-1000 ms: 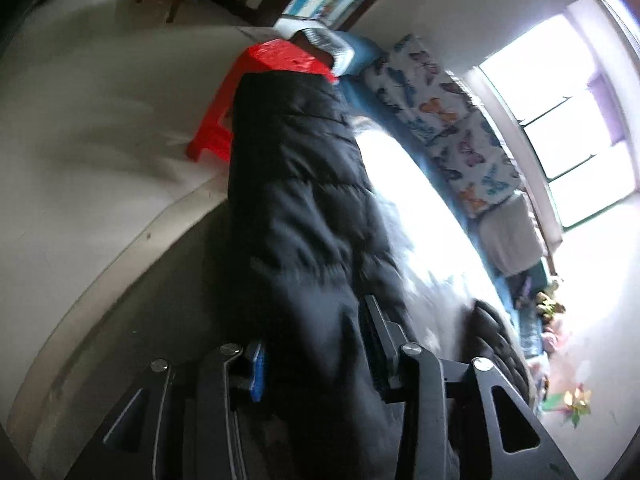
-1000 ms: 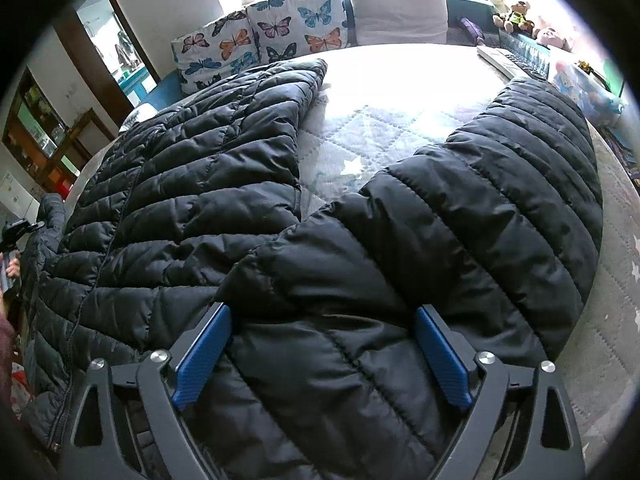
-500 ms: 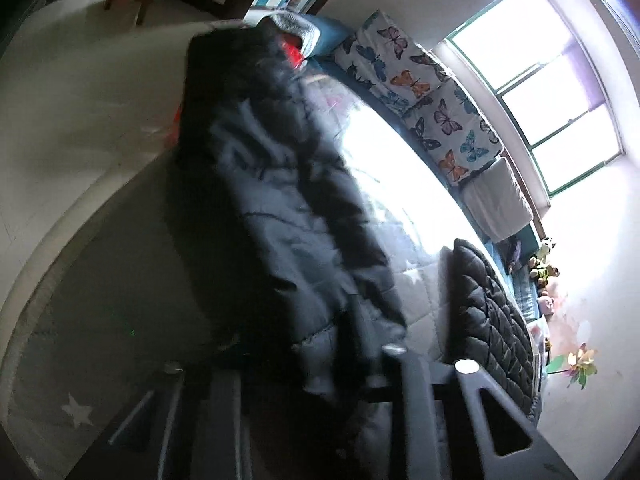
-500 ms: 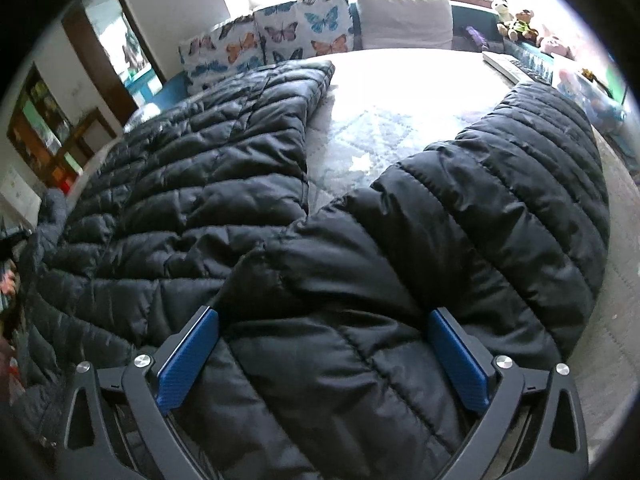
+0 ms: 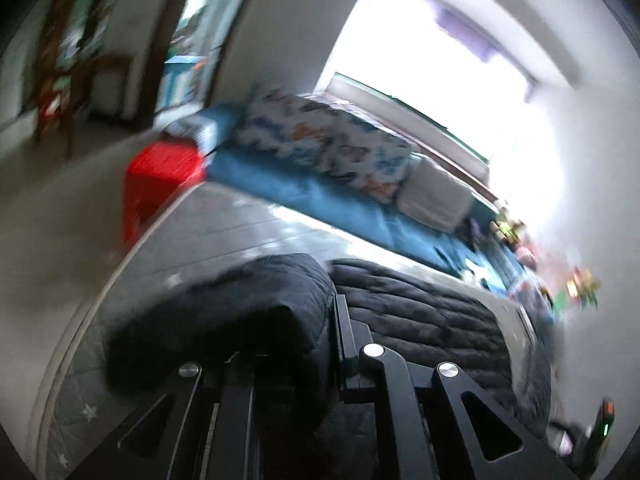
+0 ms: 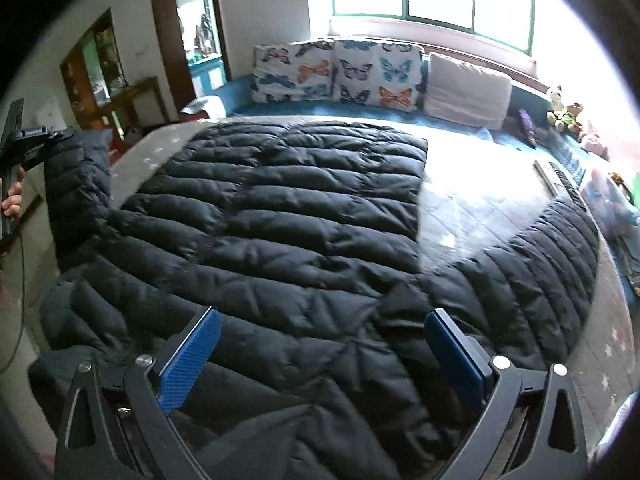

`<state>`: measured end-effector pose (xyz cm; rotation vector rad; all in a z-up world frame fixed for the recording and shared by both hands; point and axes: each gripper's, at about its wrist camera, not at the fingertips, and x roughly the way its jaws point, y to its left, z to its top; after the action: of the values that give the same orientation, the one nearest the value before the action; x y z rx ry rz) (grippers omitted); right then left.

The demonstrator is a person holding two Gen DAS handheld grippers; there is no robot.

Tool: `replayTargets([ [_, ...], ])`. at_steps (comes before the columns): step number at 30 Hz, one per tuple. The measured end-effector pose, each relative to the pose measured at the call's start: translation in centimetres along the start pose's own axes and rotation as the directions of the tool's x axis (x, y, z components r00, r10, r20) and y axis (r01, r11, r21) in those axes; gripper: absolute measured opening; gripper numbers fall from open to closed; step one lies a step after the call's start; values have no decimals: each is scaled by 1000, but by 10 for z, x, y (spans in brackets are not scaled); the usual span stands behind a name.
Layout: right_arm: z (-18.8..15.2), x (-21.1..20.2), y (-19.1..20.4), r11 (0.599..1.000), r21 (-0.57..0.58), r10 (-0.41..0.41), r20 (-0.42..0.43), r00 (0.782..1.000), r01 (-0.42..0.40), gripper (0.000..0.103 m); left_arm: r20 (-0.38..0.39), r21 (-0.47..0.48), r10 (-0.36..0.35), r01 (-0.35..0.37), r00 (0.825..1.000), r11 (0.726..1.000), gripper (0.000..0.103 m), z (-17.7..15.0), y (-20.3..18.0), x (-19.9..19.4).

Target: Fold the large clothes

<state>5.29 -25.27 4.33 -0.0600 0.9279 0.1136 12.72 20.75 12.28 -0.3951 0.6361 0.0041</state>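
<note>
A black quilted puffer jacket (image 6: 300, 208) lies spread on the bed, its right sleeve (image 6: 540, 272) stretched toward the bed's right side. My left gripper (image 5: 320, 332) is shut on the left sleeve's end (image 5: 224, 312), which bulges over its left finger and hides it. In the right wrist view that gripper (image 6: 24, 140) shows at the far left, holding the sleeve (image 6: 76, 176) up off the bed's edge, with a hand (image 6: 12, 200) beneath it. My right gripper (image 6: 324, 344) stands wide open above the jacket's near end, its blue pads (image 6: 192, 356) apart from the cloth.
The bed (image 6: 480, 200) has a grey star-print cover. Butterfly cushions (image 6: 340, 68) and a pale pillow (image 6: 468, 96) line its far side under the window. A red stool (image 5: 160, 176) stands at the far left corner. Toys (image 6: 564, 112) and a long flat device (image 6: 560, 176) sit at the right.
My left gripper has shut on the sleeve and swung it up and away from the bed's left edge. The right gripper has risen, still open, so more of the jacket shows.
</note>
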Motion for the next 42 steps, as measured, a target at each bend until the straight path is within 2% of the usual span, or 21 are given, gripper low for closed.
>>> replayTargets([
  [2,1,0,2,1000,2,1,1,1000,-1,103,-6,91,-38,39,999,995,13,-8,-42,-5],
  [4,-2,-1,-1,1000,21,7,4,1000,-7,103,-39,197,-75,81,996,977,13,-24,-90,-6],
  [8,-9,-7,-12,997,73,21,15,1000,-22,103,-105,400,-96,131,990,907,13,-71,-173,4],
  [12,-19,-10,-26,991,127,29,14,999,-30,103,-208,575,-116,217,971,789,20,-142,-241,16],
  [15,-26,-12,-35,988,154,27,11,1000,-28,103,-309,653,-82,274,948,706,24,-201,-275,34],
  [16,-28,-13,-38,987,160,25,9,1000,-26,103,-340,684,-62,292,938,669,26,-223,-283,40],
  [17,-29,-12,-40,986,166,25,6,1000,-26,103,-362,707,-44,305,931,638,34,-242,-284,46],
  [18,-31,-12,-42,985,171,26,4,1000,-26,103,-381,726,-30,319,924,609,50,-260,-287,50],
  [19,-32,-11,-44,984,177,28,0,1000,-27,103,-391,738,-22,327,920,591,59,-272,-286,54],
  [20,-33,-10,-44,983,182,32,-4,999,-31,103,-390,759,-12,329,921,562,72,-287,-290,55],
  [21,-35,-9,-45,982,184,36,-6,999,-35,103,-367,788,-2,312,930,530,77,-297,-290,53],
  [23,-37,-6,-44,983,182,39,-14,999,-36,103,-312,836,15,267,950,480,80,-312,-289,47],
  [24,-39,-6,-45,983,180,38,-17,999,-35,103,-289,847,11,250,957,469,80,-317,-289,42],
  [26,-39,-4,-44,984,176,38,-22,999,-33,103,-277,837,-11,248,961,487,80,-315,-280,30],
  [29,-41,-3,-46,982,187,44,-25,999,-39,103,-262,804,-55,249,964,540,82,-299,-266,12],
  [31,-43,3,-47,981,187,53,-40,998,-44,103,-236,775,-76,235,969,587,85,-285,-251,-1],
  [33,-48,18,-48,986,165,24,-81,996,-10,103,-217,737,-89,223,972,638,87,-268,-239,-12],
  [37,-54,30,-42,992,126,-13,-122,992,28,103,-209,641,-118,227,971,734,90,-236,-207,-35],
  [40,-48,20,-40,991,132,-3,-110,994,18,103,-236,563,-132,247,963,789,94,-212,-182,-34],
  [41,-46,16,-39,991,133,-1,-101,995,15,103,-258,532,-143,264,956,805,94,-204,-174,-33],
  [42,-44,13,-38,991,131,-2,-94,996,14,103,-293,486,-169,299,941,821,94,-195,-164,-25],
])
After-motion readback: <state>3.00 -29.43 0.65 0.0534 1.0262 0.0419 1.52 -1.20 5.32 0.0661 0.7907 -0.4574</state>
